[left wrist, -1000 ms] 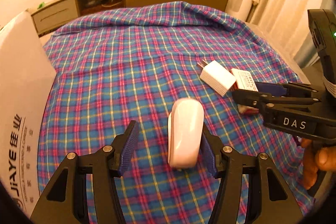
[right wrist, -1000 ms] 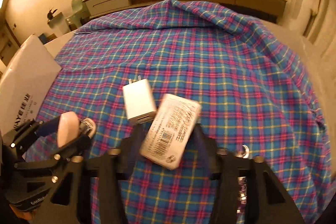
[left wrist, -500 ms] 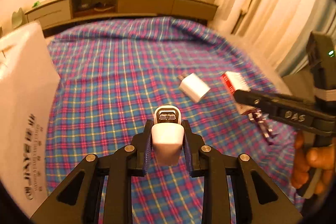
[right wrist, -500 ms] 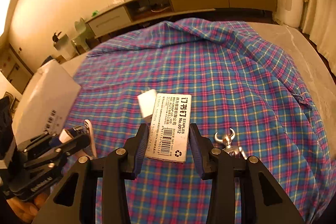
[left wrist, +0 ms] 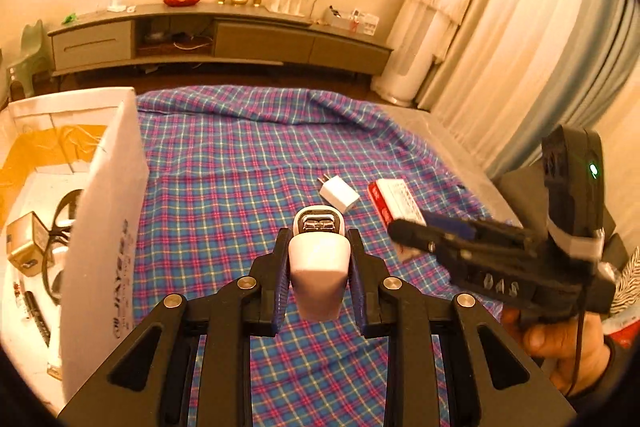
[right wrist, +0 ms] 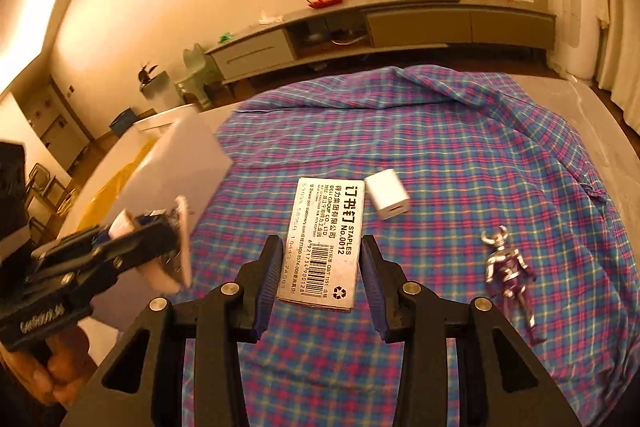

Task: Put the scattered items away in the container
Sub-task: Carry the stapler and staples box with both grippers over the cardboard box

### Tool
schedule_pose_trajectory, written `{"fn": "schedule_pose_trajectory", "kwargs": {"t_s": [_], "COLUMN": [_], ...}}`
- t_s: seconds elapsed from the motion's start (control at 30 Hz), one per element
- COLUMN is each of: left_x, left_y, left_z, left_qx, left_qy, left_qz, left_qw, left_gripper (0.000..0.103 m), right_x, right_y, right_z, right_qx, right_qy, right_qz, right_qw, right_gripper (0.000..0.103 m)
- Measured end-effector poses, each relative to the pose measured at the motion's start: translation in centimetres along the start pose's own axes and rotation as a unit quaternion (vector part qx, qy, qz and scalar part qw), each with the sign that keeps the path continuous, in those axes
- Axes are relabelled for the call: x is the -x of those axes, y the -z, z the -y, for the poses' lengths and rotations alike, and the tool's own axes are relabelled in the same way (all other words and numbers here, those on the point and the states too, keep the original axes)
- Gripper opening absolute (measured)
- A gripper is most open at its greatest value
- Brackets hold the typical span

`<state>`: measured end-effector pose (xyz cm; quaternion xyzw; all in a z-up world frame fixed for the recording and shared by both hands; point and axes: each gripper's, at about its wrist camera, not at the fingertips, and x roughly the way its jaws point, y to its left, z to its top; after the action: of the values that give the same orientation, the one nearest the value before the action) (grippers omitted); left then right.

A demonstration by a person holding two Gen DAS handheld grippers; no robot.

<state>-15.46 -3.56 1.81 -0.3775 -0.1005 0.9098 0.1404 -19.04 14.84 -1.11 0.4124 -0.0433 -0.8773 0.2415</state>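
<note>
left hand-held gripper (left wrist: 319,267): grips white device (left wrist: 318,267) | right hand-held gripper (right wrist: 320,271): grips staples box (right wrist: 326,243)

Both views have a strong orange, warm indoor light and are rather dim. A bright glare stands on the wall (right wrist: 36,39) at upper left of the right view. Straight lines bend at the round black edges. The other claw looks motion-blurred in each view
</note>
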Motion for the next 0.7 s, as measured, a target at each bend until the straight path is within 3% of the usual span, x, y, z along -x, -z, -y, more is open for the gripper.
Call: {"fn": "schedule_pose_trajectory", "kwargs": {"t_s": [0.33,0.7], "left_x": [4.1,8.5], "left_y": [-0.2,-0.3], "left_z": [-0.5,-1.8], "left_qx": [0.008,0.017], "left_qy": [0.005,0.005], "left_qz": [0.031,0.067], "left_qw": [0.9995,0.9976], "left_gripper": [0.027,0.027], "right_x": [2.8,5.1], "right_y": [2.5,1.9], "right_z": [-2.9,-7.1], "right_qx": [-0.011,0.006], "right_qy": [-0.007,-0.013], "right_qz": [0.019,0.038], "right_qw": [1.000,0.999], "right_gripper": [0.041,0.041]}}
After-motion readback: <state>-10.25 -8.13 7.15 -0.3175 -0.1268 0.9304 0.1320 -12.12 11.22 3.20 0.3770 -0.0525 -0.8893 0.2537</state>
